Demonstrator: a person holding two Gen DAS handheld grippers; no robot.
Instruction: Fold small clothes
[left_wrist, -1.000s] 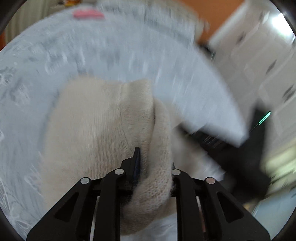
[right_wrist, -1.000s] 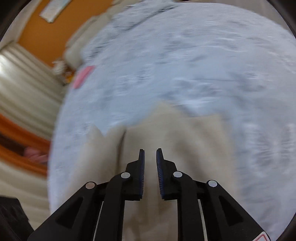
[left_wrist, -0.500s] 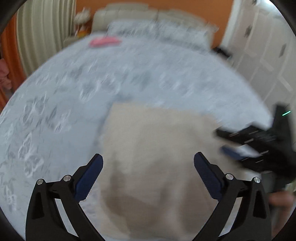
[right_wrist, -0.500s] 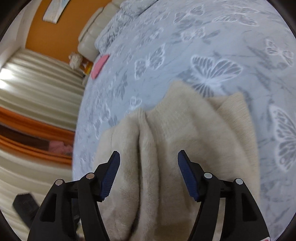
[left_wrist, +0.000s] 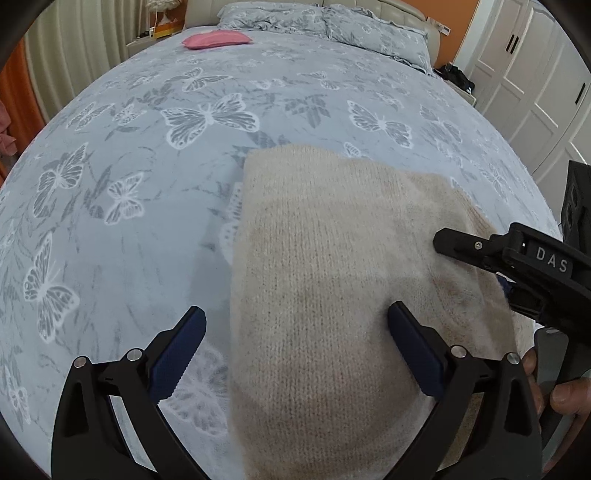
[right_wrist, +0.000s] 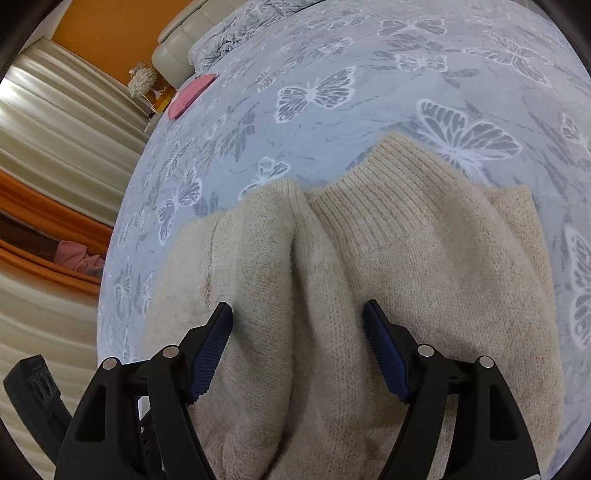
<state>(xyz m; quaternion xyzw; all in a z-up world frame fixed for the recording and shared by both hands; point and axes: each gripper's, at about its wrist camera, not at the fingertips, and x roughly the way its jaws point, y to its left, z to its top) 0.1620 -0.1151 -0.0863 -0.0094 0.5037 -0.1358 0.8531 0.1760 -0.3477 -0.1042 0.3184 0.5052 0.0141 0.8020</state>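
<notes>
A folded sweater (left_wrist: 332, 280) is lying on the bed (left_wrist: 155, 206), near its front edge. A small cushion (left_wrist: 217, 39) is sitting far behind it, toward the back left, and pillows (left_wrist: 332, 26) are lying along the headboard behind that. Curtains (right_wrist: 55, 122) are hanging to the bed's left; wardrobe doors (left_wrist: 532, 74) are standing to its right.

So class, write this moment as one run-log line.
left tongs: open, just released | right tongs: open, opening | sweater: folded on bed
</notes>
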